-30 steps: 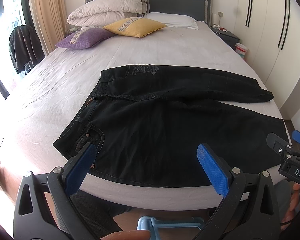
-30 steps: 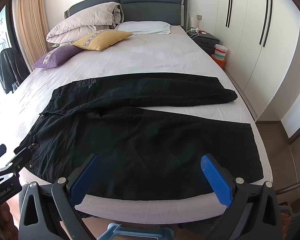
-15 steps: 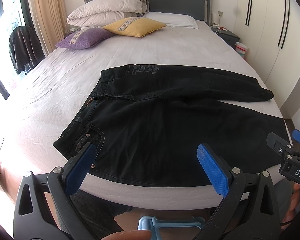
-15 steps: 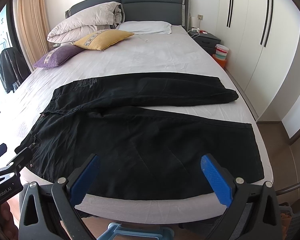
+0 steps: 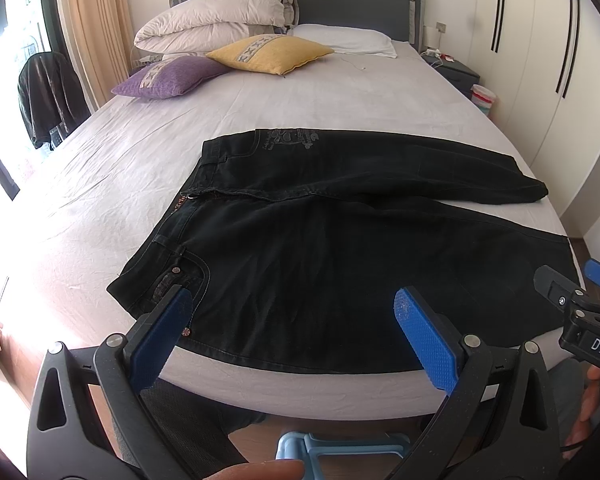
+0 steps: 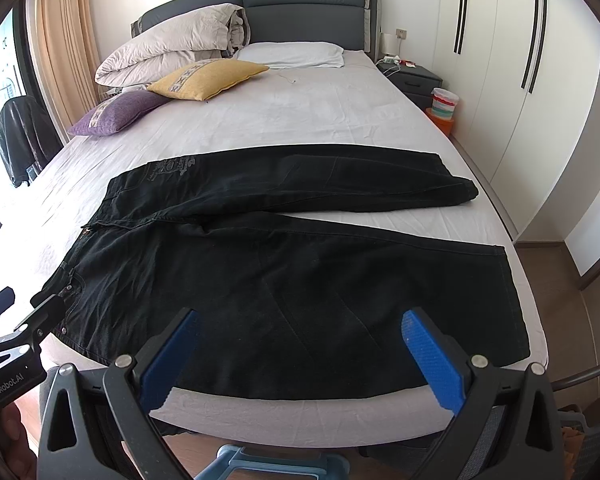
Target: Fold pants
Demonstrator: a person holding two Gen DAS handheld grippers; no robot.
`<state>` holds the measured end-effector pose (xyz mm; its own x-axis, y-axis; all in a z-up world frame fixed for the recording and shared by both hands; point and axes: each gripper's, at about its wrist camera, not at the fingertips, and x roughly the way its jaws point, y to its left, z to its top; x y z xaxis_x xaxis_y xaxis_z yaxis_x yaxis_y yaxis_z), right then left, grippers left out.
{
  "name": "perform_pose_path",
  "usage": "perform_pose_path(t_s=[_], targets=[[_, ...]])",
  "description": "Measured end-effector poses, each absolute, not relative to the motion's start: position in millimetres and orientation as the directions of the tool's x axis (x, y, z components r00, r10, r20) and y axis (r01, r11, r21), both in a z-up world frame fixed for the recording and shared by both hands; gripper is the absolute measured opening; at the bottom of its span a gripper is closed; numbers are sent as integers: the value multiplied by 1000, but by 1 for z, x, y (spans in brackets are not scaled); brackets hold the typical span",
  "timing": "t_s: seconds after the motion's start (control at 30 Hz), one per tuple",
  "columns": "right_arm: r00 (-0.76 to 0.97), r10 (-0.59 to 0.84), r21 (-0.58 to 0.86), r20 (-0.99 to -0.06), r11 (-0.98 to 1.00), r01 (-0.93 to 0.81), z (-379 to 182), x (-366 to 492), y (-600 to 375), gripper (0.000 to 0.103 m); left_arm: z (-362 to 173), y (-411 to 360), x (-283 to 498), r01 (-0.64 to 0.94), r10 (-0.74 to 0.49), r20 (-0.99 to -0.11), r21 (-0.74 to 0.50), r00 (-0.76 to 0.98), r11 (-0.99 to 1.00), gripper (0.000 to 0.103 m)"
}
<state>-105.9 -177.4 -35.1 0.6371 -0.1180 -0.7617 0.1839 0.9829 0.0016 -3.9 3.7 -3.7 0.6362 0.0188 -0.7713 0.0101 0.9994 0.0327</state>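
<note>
Black pants (image 5: 340, 248) lengthwise, waistband leftward

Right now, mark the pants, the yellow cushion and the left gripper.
pants (image 6: 284, 288), right wrist view, middle of the near leg.
yellow cushion (image 5: 272, 54), left wrist view, its top face.
left gripper (image 5: 292, 332), left wrist view, midway between fingertips.

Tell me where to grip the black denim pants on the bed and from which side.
Take the black denim pants along their near edge, the left gripper at the waistband corner, the right gripper near the hem. Come from the foot of the grey-sheeted bed: that edge lies flat, closest, and both jaws are open.
</note>
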Motion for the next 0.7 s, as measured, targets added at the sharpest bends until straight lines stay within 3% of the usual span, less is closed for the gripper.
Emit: perform_pose_path(t_s=[0.7], targets=[[644,-94,17,-759,986,165,-39,-109,-169,103,-17,7,6,53,-7,-797,32,604,998,103]])
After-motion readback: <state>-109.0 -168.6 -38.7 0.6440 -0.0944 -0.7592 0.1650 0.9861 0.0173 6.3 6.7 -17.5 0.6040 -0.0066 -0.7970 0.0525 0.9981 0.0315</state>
